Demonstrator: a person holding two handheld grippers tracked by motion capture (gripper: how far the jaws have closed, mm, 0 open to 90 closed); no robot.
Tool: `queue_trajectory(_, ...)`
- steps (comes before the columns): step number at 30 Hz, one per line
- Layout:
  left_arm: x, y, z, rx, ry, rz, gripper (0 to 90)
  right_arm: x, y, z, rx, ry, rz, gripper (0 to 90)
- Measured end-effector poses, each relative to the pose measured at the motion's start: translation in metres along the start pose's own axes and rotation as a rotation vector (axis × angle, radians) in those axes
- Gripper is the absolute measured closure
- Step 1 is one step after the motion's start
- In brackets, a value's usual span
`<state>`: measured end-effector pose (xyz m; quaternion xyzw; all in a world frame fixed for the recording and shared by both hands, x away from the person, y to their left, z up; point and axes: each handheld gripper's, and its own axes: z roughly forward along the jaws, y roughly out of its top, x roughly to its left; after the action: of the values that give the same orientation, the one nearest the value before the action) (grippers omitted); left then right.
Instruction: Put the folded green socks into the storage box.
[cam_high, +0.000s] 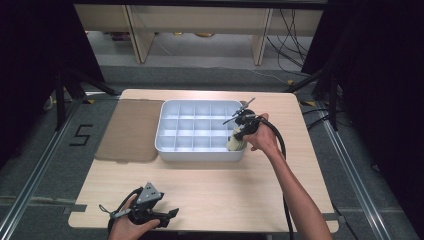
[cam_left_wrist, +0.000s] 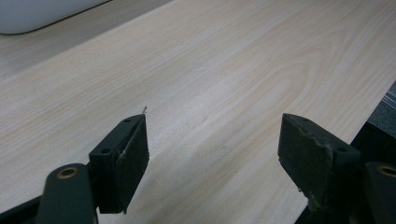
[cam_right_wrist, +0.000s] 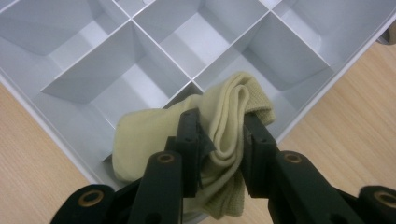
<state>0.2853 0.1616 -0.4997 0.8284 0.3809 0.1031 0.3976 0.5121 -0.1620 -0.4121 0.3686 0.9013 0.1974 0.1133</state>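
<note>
Your right gripper (cam_right_wrist: 219, 154) pinches a pale yellow folded cloth (cam_right_wrist: 224, 126) between narrowed jaws, over the near-right corner compartment of the white plastic divided tray (cam_high: 172, 145) — thin white partition walls crowd the cloth on two sides. The high view adds a flat brown mat (cam_high: 127, 131) left of the tray on the light wooden table (cam_high: 225, 185). Your left gripper (cam_left_wrist: 212, 158) hangs wide open and empty over bare wood at the table's near edge.
</note>
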Motion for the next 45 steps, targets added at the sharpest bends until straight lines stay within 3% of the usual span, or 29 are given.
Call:
queue_trajectory(1, 0.001, 0.0, -0.001, 0.012, 0.011, 0.013, 24.0, 0.0, 0.0, 0.001, -0.004, -0.002, -0.006, 72.6)
queue_trajectory(2, 0.0, 0.0, 0.0, 0.0, 0.0, -0.001, 24.0, 0.0, -0.001, 0.003, -0.004, -0.008, -0.025, 72.6)
queue_trajectory(7, -0.001, -0.001, 0.001, 0.014, -0.003, -0.006, 24.0, 0.001, -0.002, 0.007, 0.002, -0.004, -0.019, 72.6)
queue_trajectory(8, 0.0, 0.0, 0.0, 0.015, -0.001, 0.015, 24.0, 0.001, -0.003, 0.009, 0.003, -0.002, -0.025, 72.6)
queue_trajectory(10, 0.0, -0.001, 0.001, 0.014, 0.007, -0.006, 24.0, 0.001, -0.003, 0.012, 0.01, -0.009, -0.028, 72.6)
queue_trajectory(12, 0.001, 0.0, -0.001, 0.018, 0.0, 0.017, 24.0, 0.003, -0.004, 0.014, 0.033, -0.007, 0.002, 72.6)
queue_trajectory(14, 0.001, 0.0, 0.0, 0.015, 0.0, 0.013, 24.0, 0.003, -0.004, 0.014, 0.035, -0.006, -0.002, 72.6)
queue_trajectory(15, 0.001, 0.0, 0.0, 0.014, 0.0, 0.013, 24.0, 0.002, -0.004, 0.015, 0.017, -0.01, -0.032, 72.6)
queue_trajectory(23, -0.001, -0.001, 0.001, 0.005, 0.003, -0.018, 24.0, 0.004, -0.005, 0.019, 0.027, -0.016, -0.036, 72.7)
queue_trajectory(24, -0.001, 0.0, 0.0, 0.007, 0.007, -0.001, 24.0, 0.005, -0.005, 0.019, 0.036, -0.012, -0.025, 72.7)
queue_trajectory(28, -0.001, -0.001, 0.001, 0.014, 0.007, -0.006, 24.1, 0.006, -0.004, 0.021, 0.046, -0.017, -0.031, 72.7)
queue_trajectory(30, 0.0, 0.0, 0.0, 0.018, -0.001, 0.017, 24.1, 0.006, -0.004, 0.022, 0.049, -0.017, -0.043, 72.7)
queue_trajectory(35, 0.0, 0.0, 0.0, 0.014, 0.006, 0.012, 24.0, 0.01, -0.004, 0.026, 0.081, -0.022, -0.068, 72.9)
queue_trajectory(42, 0.0, 0.0, 0.0, 0.017, -0.002, 0.016, 24.0, 0.011, -0.004, 0.031, 0.1, -0.019, -0.062, 72.9)
queue_trajectory(43, -0.001, -0.001, 0.001, 0.016, -0.004, -0.007, 24.0, 0.011, -0.004, 0.032, 0.1, -0.017, -0.057, 72.9)
queue_trajectory(45, -0.001, -0.001, 0.001, 0.017, -0.005, -0.006, 24.0, 0.011, -0.004, 0.033, 0.101, -0.015, -0.059, 72.9)
